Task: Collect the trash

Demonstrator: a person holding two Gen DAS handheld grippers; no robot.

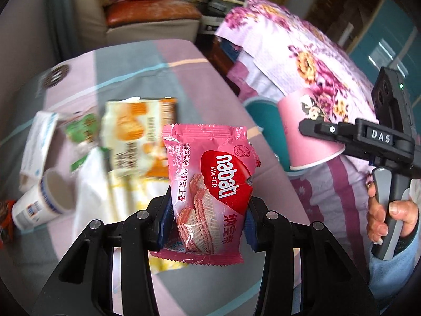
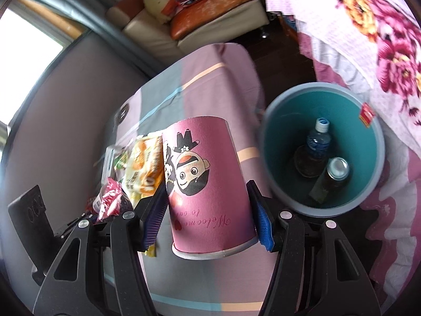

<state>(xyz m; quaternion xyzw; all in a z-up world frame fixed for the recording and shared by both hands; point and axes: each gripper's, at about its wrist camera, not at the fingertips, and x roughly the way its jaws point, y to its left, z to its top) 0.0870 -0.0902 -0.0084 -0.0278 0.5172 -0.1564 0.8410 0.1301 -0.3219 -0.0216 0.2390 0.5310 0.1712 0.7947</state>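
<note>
While the left gripper (image 1: 208, 218) is clenching a pink wafer packet (image 1: 209, 184) above the table (image 1: 189, 79), the right gripper (image 2: 208, 210) is gripping an inverted pink paper cup (image 2: 208, 184) beside the teal bin (image 2: 276, 137) containing a water bottle (image 2: 318, 139) and a can (image 2: 338, 169); other wrappers (image 1: 139, 137) and a white cup (image 1: 44, 202) are lying behind.

Glossy crinkled plastic wafer wrapper (image 1: 210, 184), matt pink paper cup (image 2: 208, 181), smooth teal plastic bin (image 2: 279, 142), striped cloth over the counter (image 1: 184, 79), matt black plastic tongs (image 1: 208, 218)

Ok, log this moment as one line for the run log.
left hand-held gripper: shut on wafer pack | right hand-held gripper: shut on pink cup | bin: holds two bottles
</note>
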